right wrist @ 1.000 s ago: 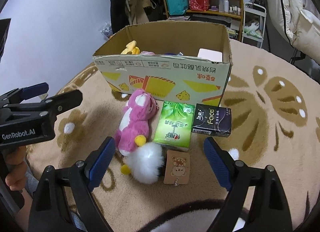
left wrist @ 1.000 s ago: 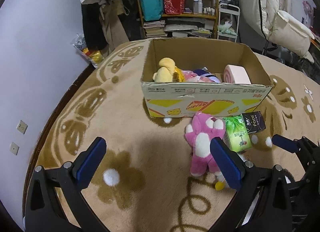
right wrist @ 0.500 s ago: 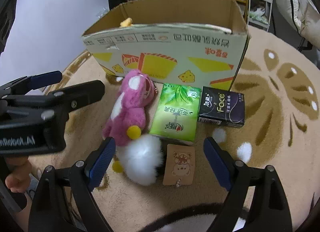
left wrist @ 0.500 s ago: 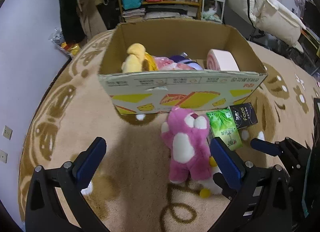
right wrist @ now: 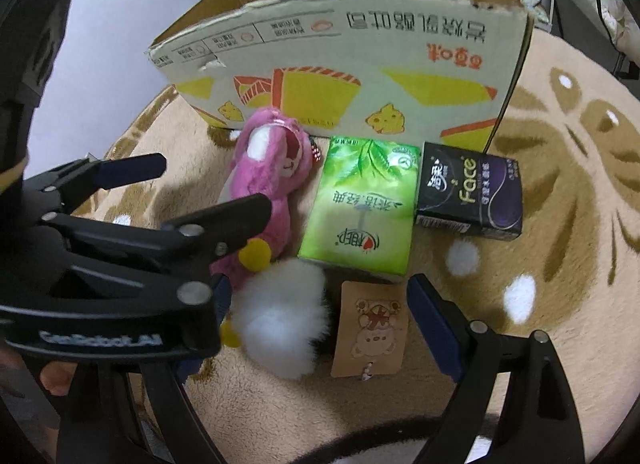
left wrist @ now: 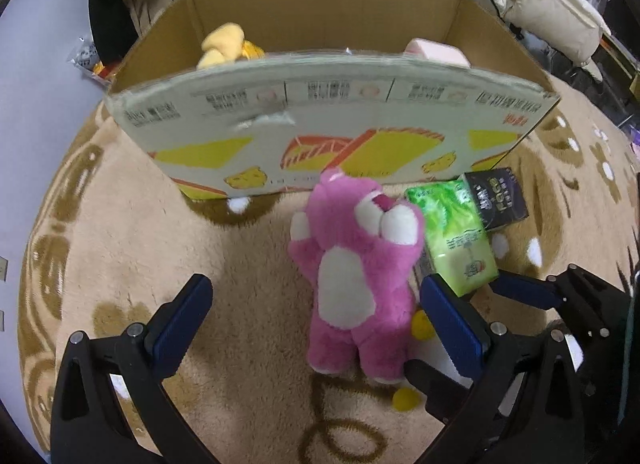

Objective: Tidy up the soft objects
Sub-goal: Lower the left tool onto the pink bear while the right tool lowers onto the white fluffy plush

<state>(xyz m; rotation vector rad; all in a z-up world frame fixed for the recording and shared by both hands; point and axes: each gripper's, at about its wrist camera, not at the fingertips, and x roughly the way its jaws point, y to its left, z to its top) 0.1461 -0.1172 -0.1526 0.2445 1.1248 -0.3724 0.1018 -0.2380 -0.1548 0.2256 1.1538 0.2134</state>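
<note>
Left wrist view: left gripper (left wrist: 318,318), jaws spread wide, is straddling the pink plush bear (left wrist: 354,284) at frame centre. Right gripper (right wrist: 316,328) is waiting open. Several toys are lying inside the printed cardboard box (left wrist: 332,127); the bear and green tissue pack (right wrist: 360,207) are awaiting boxing.

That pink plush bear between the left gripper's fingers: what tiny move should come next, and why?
Probably ease the left gripper forward and close on the pink plush bear. Its fingers stand open on either side of the bear, which lies on the rug outside the cardboard box.

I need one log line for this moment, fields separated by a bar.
left gripper: open, around pink plush bear | right gripper: open, over white fluffy toy | cardboard box: behind
</note>
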